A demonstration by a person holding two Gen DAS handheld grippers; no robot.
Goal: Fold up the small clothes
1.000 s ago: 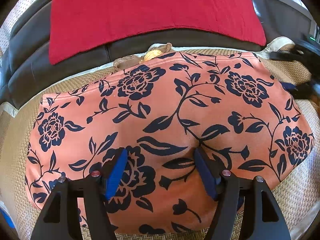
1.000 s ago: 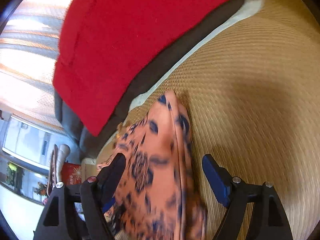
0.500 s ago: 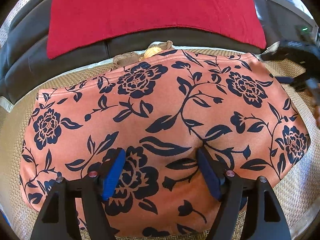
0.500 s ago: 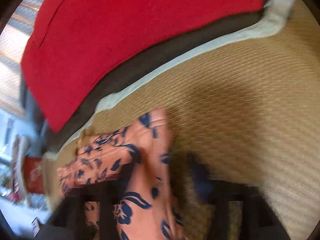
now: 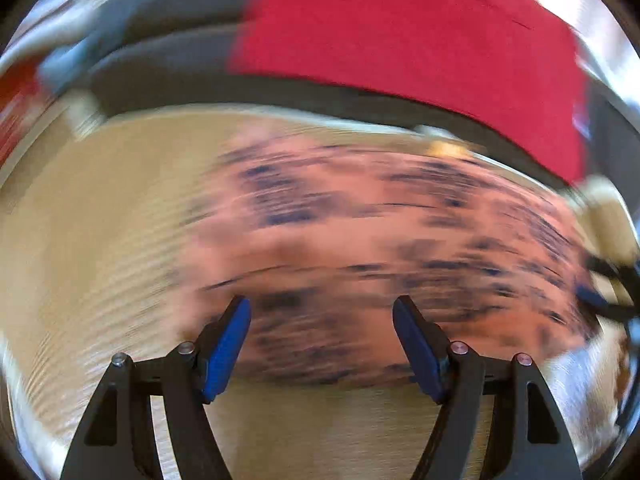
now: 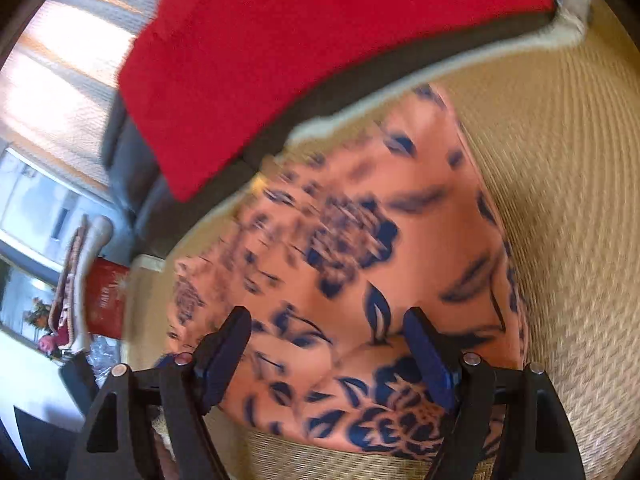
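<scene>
An orange garment with dark blue flowers (image 5: pixel 380 240) lies flat on a woven straw mat (image 5: pixel 100 260); the left wrist view is heavily motion-blurred. My left gripper (image 5: pixel 320 308) hangs open over the garment's near-left part, with nothing between its blue pads. In the right wrist view the same garment (image 6: pixel 400 240) fills the middle. My right gripper (image 6: pixel 326 320) is open above its near edge, and the cloth lies under the fingers, not pinched. A dark blurred shape at the far right of the left wrist view is the right gripper (image 5: pixel 608 292).
A red cushion (image 5: pixel 400 28) leans on the dark sofa back (image 5: pixel 180 80) behind the mat. Bare mat (image 6: pixel 560 200) stretches to the right of the garment. Off the sofa's left end stand a red box (image 6: pixel 106 300) and stacked cloth (image 6: pixel 76 280).
My left gripper has swept left and back, so the garment now sits right of centre with bare mat at left. My right gripper has swung from the garment's edge to over its body.
</scene>
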